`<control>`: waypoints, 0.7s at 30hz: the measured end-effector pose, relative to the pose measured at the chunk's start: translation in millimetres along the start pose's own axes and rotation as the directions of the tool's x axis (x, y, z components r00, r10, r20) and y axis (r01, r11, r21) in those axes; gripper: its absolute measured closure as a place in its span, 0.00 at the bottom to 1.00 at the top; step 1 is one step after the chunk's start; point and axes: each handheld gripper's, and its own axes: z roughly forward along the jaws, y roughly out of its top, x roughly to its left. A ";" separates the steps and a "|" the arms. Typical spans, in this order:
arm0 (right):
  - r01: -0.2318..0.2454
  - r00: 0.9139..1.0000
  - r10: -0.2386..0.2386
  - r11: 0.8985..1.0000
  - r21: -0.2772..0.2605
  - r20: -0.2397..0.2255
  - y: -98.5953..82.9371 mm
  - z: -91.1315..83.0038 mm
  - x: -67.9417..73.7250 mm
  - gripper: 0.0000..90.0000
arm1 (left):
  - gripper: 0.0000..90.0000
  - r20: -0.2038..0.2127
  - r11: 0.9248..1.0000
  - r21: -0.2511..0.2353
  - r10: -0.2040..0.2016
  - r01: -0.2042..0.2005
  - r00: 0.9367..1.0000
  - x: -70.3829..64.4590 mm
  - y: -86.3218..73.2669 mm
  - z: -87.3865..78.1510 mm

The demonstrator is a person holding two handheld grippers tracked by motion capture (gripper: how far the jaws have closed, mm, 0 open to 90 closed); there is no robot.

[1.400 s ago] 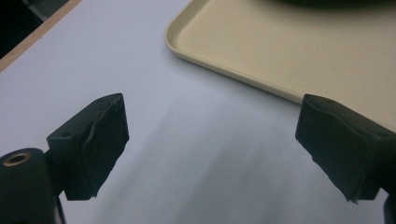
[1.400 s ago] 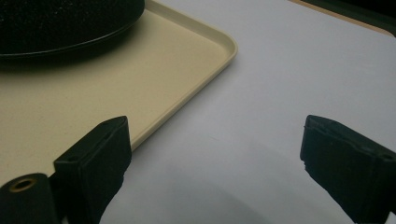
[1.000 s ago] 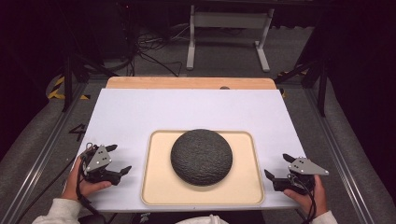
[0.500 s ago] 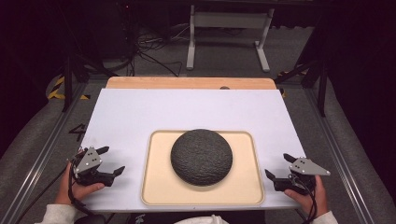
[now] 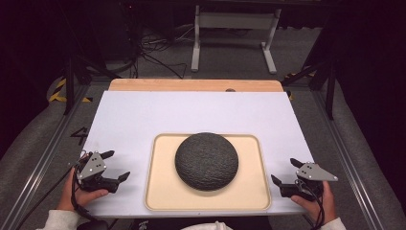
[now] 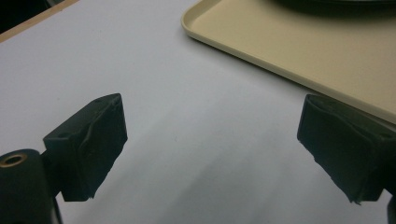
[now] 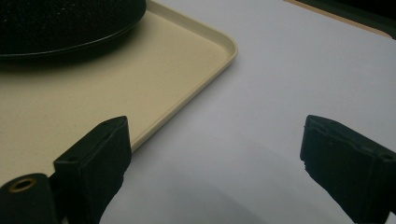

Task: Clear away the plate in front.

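On the white table top point(image 5: 191, 112) sits a flat cream tray point(image 5: 163, 191), close to the near edge and about in the middle from side to side. A dark, bumpy, round dome point(image 5: 207, 161) rests on the tray, a bit nearer the tray's far rim than its near rim. The left gripper point(image 5: 116, 165) waits over the white top to the left of the tray, held in a hand point(image 5: 86, 194) at the near edge. Its jaws are spread wide with nothing between them, and in the left gripper view the tray's rounded corner point(image 6: 196, 28) lies ahead and to the right, apart from the jaws. The right gripper point(image 5: 285, 171) waits on the other side, just beside the tray's right rim and close to the right edge of the white top, held in the other hand point(image 5: 316, 203). Its jaws are also spread wide and hold nothing. In the right gripper view the tray's rim point(image 7: 219, 60) runs past the left jaw, with the dome's dark edge point(image 7: 70, 23) up in the far left corner. Bare white top lies all around the tray: a big open patch behind it, and a strip on each side where the grippers are. A bare wooden strip point(image 5: 191, 85) runs along the far edge. Beyond the table stand a white metal frame point(image 5: 234, 28) and loose cables point(image 5: 153, 52) on the grey floor, well away from the tray.
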 end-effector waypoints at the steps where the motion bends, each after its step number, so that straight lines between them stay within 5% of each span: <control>1: 0.000 1.000 0.000 1.000 0.002 0.000 -0.3 0.1 -0.3 0.10 | 0.10 0.000 1.000 0.004 -0.003 0.003 1.000 -0.5 0.2 0.5; 21: -0.006 1.000 0.006 1.000 0.001 -0.002 -1.4 0.2 -1.7 0.10 | 0.10 0.003 1.000 0.006 0.010 -0.010 1.000 -2.0 2.4 1.8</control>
